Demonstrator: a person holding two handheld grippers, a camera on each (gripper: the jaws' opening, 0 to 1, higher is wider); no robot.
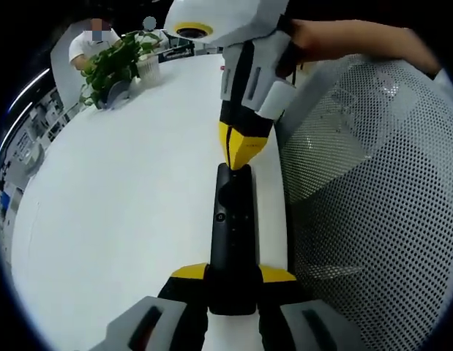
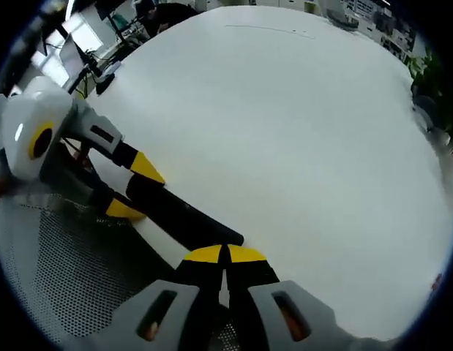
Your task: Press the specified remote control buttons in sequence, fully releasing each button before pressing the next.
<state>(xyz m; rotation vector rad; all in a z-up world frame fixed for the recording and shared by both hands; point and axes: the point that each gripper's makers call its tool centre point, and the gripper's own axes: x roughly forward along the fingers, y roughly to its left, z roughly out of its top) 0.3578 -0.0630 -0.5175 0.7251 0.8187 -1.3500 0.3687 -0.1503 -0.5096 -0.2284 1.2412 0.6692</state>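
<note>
1. While I hold the black remote (image 1: 231,241) in my left tongs (image 1: 233,276), its near end sits clamped between the two yellow-tipped jaws; the body runs straight away from the camera in the left gripper view.
2. Remote lies along the edge of the white counter (image 1: 124,219), just beside a grey mesh chair back (image 1: 372,205).
3. Right tongs (image 1: 243,150) come in from the top of the left gripper view, yellow tips drawn together to a point and resting on the far end of the remote. Touching as far as I can see.
4. Small round button and a darker pad are visible on the remote's top face, between the two tongs; markings are too small to read.
5. In the right gripper view my right tongs (image 2: 225,254) are narrow, jaws nearly meeting, nothing gripped between them, tips sitting over the remote's (image 2: 184,216) end.
6. Same view: left tongs (image 2: 131,186) enter from the left, one yellow tip either side of the remote, holding it.
7. Mesh chair (image 2: 58,270) fills the lower left of that view; white counter (image 2: 285,131) takes the rest.
8. Far end of the counter in the left gripper view: potted green plant (image 1: 116,62), with a person in white seated behind it.
9. A bare forearm (image 1: 358,36) reaches in behind the right tongs.
</note>
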